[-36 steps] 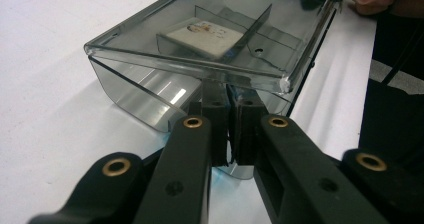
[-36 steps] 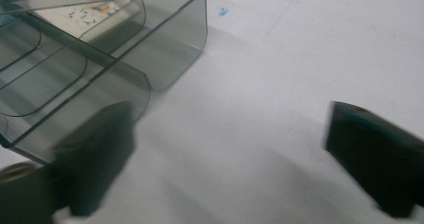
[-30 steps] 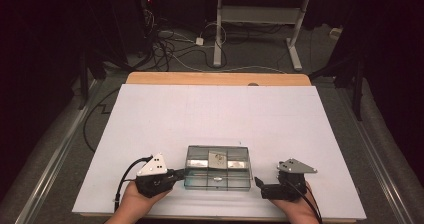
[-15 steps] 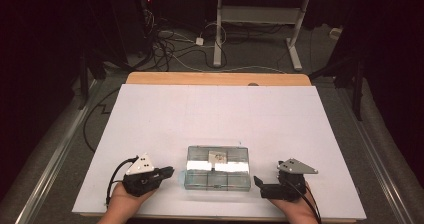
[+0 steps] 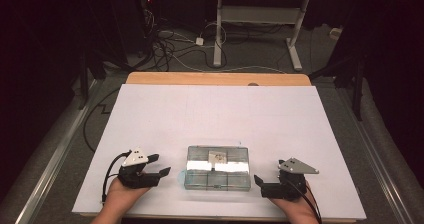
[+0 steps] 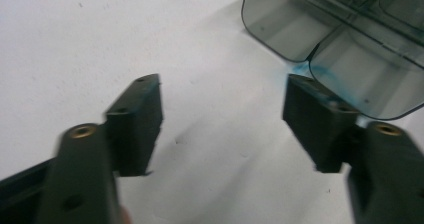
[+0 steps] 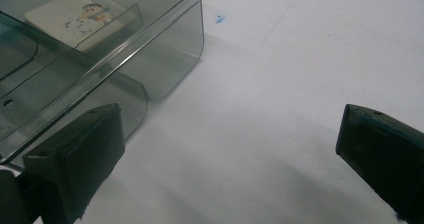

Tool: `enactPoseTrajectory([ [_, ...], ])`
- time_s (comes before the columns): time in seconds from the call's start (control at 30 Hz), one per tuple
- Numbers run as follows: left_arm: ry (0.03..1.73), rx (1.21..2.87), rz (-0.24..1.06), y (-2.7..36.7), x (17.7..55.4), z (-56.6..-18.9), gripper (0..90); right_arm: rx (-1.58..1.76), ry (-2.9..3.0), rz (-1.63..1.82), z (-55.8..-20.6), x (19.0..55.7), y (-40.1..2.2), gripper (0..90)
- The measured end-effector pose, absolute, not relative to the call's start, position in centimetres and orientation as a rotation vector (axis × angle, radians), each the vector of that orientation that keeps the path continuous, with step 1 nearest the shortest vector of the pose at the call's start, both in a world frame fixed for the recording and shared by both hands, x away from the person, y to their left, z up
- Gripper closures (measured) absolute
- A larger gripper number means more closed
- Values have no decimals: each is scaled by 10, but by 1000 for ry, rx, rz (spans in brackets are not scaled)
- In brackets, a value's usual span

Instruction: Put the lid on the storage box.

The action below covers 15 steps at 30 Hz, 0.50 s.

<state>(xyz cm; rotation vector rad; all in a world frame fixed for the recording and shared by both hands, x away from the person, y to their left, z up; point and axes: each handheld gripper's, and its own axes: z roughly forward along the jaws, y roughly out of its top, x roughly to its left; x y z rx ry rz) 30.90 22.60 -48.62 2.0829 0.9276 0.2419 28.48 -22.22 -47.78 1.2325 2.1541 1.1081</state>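
Observation:
A clear, smoky plastic compartment box (image 5: 217, 174) lies near the table's front edge, between my two grippers. A small white card with a cartoon print (image 7: 80, 14) rests in one of its far compartments, and the same card (image 5: 217, 157) is visible from above. My left gripper (image 5: 160, 165) sits just left of the box, apart from it. Its jaws have just been opening and nothing is between them (image 6: 222, 109). The box's rounded corner (image 6: 350, 34) lies beyond its right jaw. My right gripper (image 5: 261, 184) stands open to the right of the box, empty (image 7: 230, 144).
The white table sheet (image 5: 215, 114) stretches far behind the box. A wooden table edge (image 5: 215, 78) runs along the back. Beyond it are cables (image 5: 170, 44) and desk legs (image 5: 295, 39) on the dark floor.
My left gripper, which was shut at the box's left edge, has drawn back to the left and opened. The right gripper has stayed where it was.

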Motion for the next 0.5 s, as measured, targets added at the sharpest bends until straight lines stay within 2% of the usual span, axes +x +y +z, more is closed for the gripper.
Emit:
enactPoseTrajectory([
  [0.23, 950, 2083, 222, 225, 313, -487, 0, 1231, 2154, 1116, -478, 284, -223, 0],
  [0.5, 954, 2038, 264, 229, 312, -484, 0, 1231, 2151, 1117, -478, 283, -223, 0],
])
